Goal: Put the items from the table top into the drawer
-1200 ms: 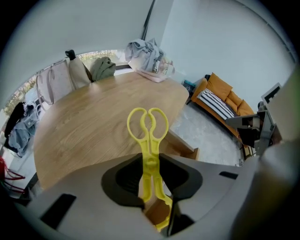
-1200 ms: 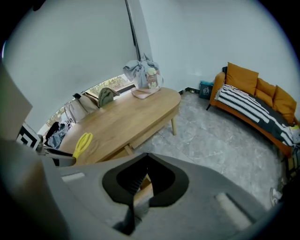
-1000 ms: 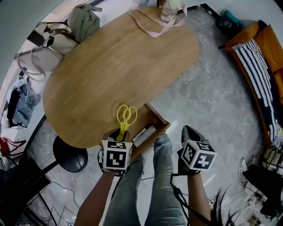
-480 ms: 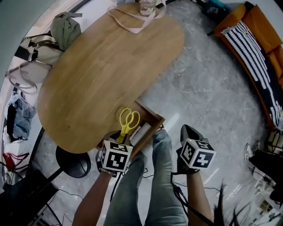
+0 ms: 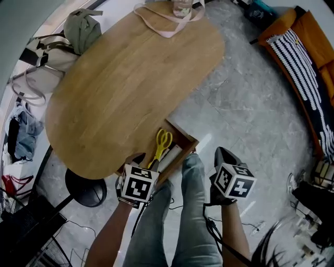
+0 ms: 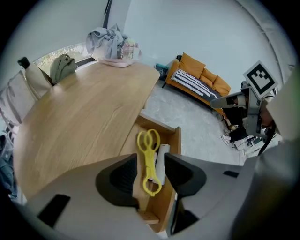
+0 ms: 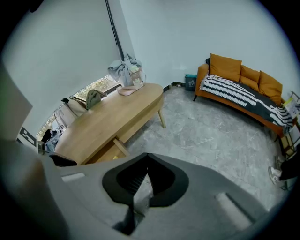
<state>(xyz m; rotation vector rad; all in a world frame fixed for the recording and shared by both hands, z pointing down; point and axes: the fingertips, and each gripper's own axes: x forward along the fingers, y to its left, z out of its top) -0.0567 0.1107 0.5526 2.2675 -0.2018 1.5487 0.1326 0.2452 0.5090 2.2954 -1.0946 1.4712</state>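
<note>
Yellow scissors (image 5: pixel 163 144) lie in the open wooden drawer (image 5: pixel 185 138) under the table's near edge, resting beside a white box (image 5: pixel 172 155). My left gripper (image 5: pixel 150 166) hovers just above the drawer. In the left gripper view its jaws have just been opening and stand apart, with the scissors (image 6: pixel 149 157) seen between them but clear of the pads (image 6: pixel 123 176). My right gripper (image 5: pixel 221 155) hangs over the floor to the right of the drawer, and its jaws (image 7: pixel 146 163) meet with nothing in them.
The oval wooden table (image 5: pixel 125 78) carries a pink-strapped bag and a bottle (image 5: pixel 182 7) at its far end. Bags (image 5: pixel 78 31) sit at the far left, a black stool (image 5: pixel 83 186) stands near left, an orange sofa (image 5: pixel 308 47) at right. The person's legs (image 5: pixel 177 219) are below.
The scissors went from the table's near edge into the drawer. The left gripper shifted right and down with them, and its jaws spread apart. The right gripper stayed put.
</note>
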